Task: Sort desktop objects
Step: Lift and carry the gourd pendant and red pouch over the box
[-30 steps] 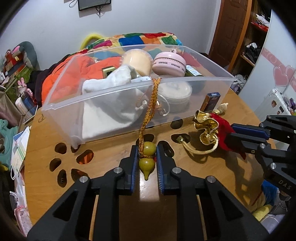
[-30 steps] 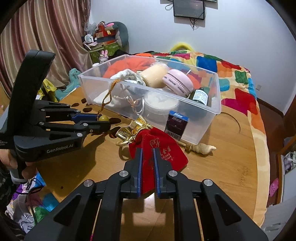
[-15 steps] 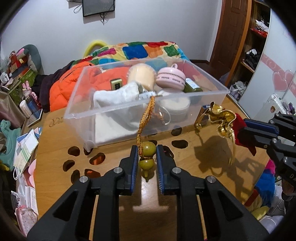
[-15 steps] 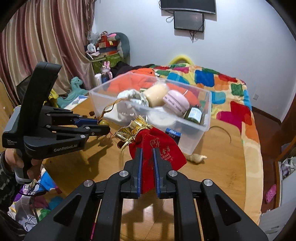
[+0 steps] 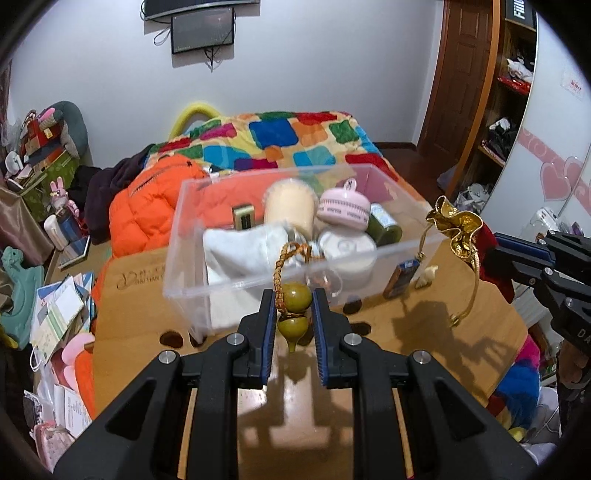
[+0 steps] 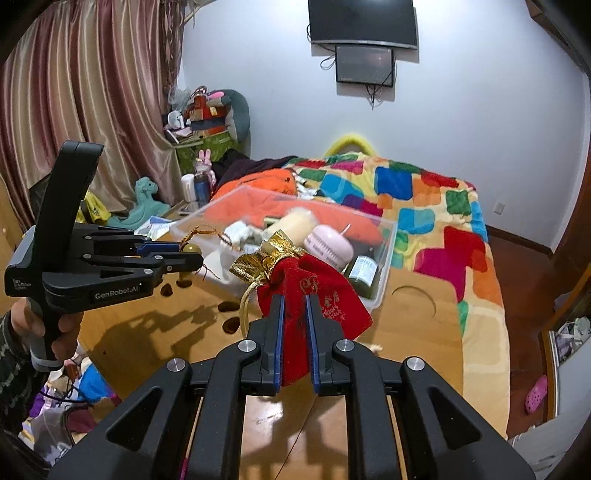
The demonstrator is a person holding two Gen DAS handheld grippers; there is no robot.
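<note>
A: Both grippers have risen since a second ago, and the clear bin (image 5: 295, 254) now sits farther off, mid-frame!

B: The left gripper (image 5: 294, 317) pinches the green gourd charm (image 5: 293, 306) at lower centre.

A: The right gripper (image 6: 294, 325) clamps the red pouch (image 6: 314, 288), with its gold collar (image 6: 266, 254) above the wooden table (image 6: 424, 332).

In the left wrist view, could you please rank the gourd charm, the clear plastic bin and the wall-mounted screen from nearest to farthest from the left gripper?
1. Gourd charm: clamped between the left gripper fingers.
2. Clear plastic bin: on the table just ahead, past the fingertips.
3. Wall-mounted screen: on the far wall, beyond the bed.
</note>
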